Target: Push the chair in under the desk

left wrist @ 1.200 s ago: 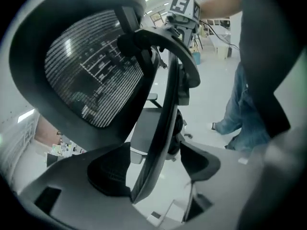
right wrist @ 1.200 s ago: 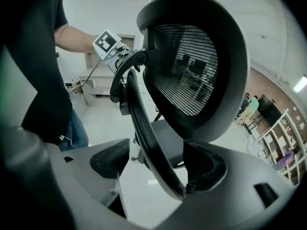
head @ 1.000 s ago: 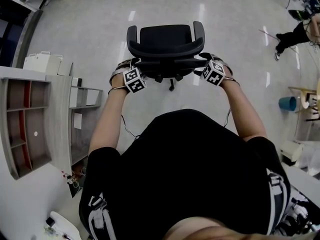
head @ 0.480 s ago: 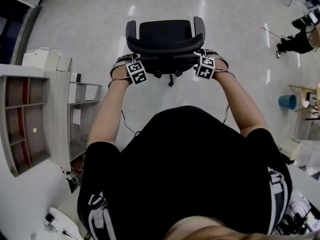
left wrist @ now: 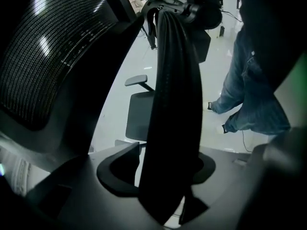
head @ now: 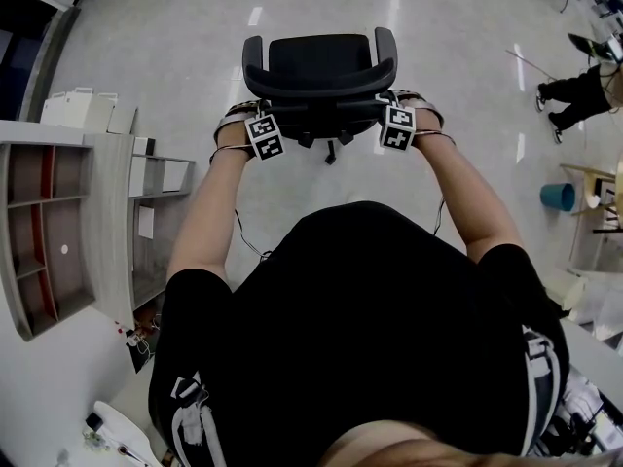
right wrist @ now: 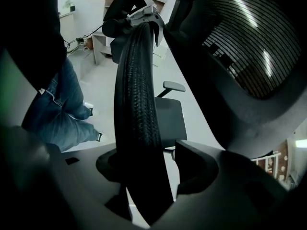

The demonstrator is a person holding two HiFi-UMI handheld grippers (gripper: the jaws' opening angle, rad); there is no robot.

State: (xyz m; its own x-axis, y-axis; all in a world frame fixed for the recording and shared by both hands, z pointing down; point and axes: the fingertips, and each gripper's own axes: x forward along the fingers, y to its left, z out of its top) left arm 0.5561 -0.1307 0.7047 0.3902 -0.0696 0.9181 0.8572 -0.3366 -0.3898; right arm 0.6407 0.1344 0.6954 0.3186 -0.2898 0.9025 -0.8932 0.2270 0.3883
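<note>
Both closing, not yet clamped: left claw (left wrist: 165, 176) and right claw (right wrist: 153, 176) straddle the backrest edges of the black mesh-backed office chair (head: 321, 66) on open grey floor (head: 448, 56). Seat both grips evenly, then push straight.

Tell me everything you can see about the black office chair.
The chair is black, with a mesh backrest, padded seat, two curved armrests and a base showing beneath. It stands upright on the pale glossy floor, facing away from the person. The backrest's top rim sits between the jaws of the left hand-held gripper and right hand-held gripper, both closing on it.
</note>
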